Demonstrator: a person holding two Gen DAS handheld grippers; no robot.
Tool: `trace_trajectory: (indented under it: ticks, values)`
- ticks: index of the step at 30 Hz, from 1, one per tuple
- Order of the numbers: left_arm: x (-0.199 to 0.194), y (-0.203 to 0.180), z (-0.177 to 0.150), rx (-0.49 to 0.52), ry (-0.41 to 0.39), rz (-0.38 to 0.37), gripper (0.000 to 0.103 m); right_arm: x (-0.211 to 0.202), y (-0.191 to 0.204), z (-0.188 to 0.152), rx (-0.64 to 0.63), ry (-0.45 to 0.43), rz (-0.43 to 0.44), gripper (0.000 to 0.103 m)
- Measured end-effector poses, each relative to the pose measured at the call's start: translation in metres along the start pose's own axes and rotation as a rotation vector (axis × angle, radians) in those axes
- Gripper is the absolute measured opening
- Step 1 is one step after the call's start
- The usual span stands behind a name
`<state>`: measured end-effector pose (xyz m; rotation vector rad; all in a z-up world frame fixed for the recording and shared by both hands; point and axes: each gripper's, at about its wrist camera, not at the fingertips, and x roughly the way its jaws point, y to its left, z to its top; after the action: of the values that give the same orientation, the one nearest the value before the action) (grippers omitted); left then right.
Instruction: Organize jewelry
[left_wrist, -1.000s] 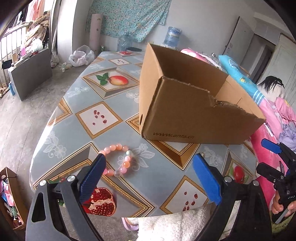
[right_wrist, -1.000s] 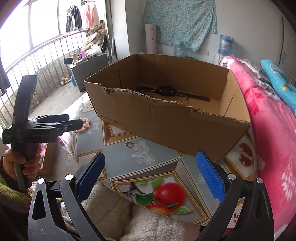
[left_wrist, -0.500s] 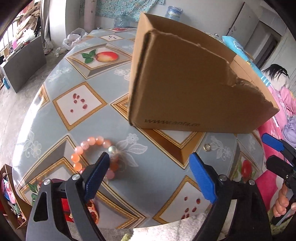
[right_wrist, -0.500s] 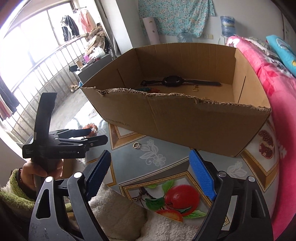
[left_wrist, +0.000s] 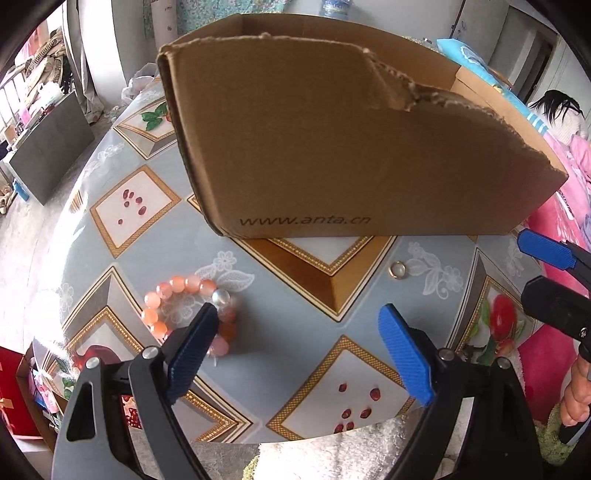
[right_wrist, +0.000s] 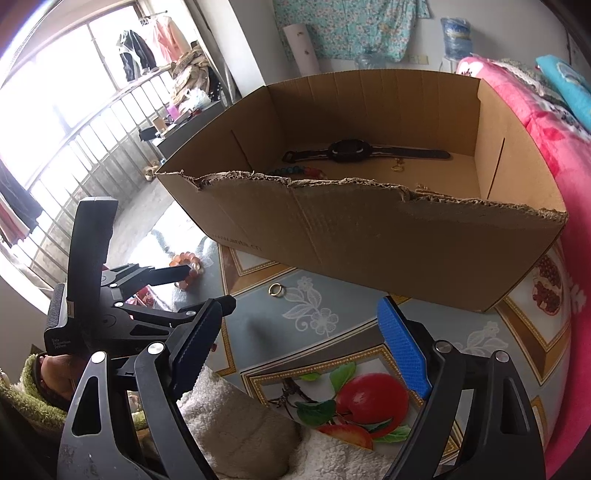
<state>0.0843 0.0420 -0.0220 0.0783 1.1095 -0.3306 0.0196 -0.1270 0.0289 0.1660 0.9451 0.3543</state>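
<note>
An orange bead bracelet (left_wrist: 173, 295) lies on the patterned table, just beyond my left gripper's left finger. My left gripper (left_wrist: 295, 343) is open and empty, low over the table; it also shows in the right wrist view (right_wrist: 207, 286). A small gold ring (left_wrist: 398, 269) lies near the box's front wall; the right wrist view shows the ring (right_wrist: 276, 289) too. The cardboard box (right_wrist: 369, 236) holds a black watch (right_wrist: 351, 151), a bead string (right_wrist: 295, 171) and a small gold piece (right_wrist: 398, 168). My right gripper (right_wrist: 299, 339) is open and empty near the table's front edge.
The table (left_wrist: 295, 317) carries a blue fruit-print cloth and ends close in front of both grippers. A pink bed (right_wrist: 546, 122) flanks the right side. A balcony railing and clutter stand at the left.
My left gripper has moved forward and down toward the bracelet and the box. My right gripper has risen slightly, showing more of the box's inside.
</note>
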Motion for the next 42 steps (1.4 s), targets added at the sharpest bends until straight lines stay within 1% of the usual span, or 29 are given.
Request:
trace_trajectory:
  ticks: [7,25,33,42]
  values:
    - [0.004,-0.011,0.002,0.005,0.004,0.011,0.089,0.004,-0.002,0.001,0.013,0.011,0.002,0.081]
    - [0.007,-0.014,-0.001,0.013,0.002,0.023,0.093,0.007,-0.006,-0.001,0.030,0.026,0.014,0.081]
    - [0.010,-0.023,0.000,0.025,0.003,0.038,0.096,0.006,-0.007,-0.001,0.035,0.023,0.015,0.081]
    - [0.016,-0.037,-0.001,0.060,-0.016,0.088,0.097,0.004,-0.007,-0.001,0.049,0.022,0.011,0.081]
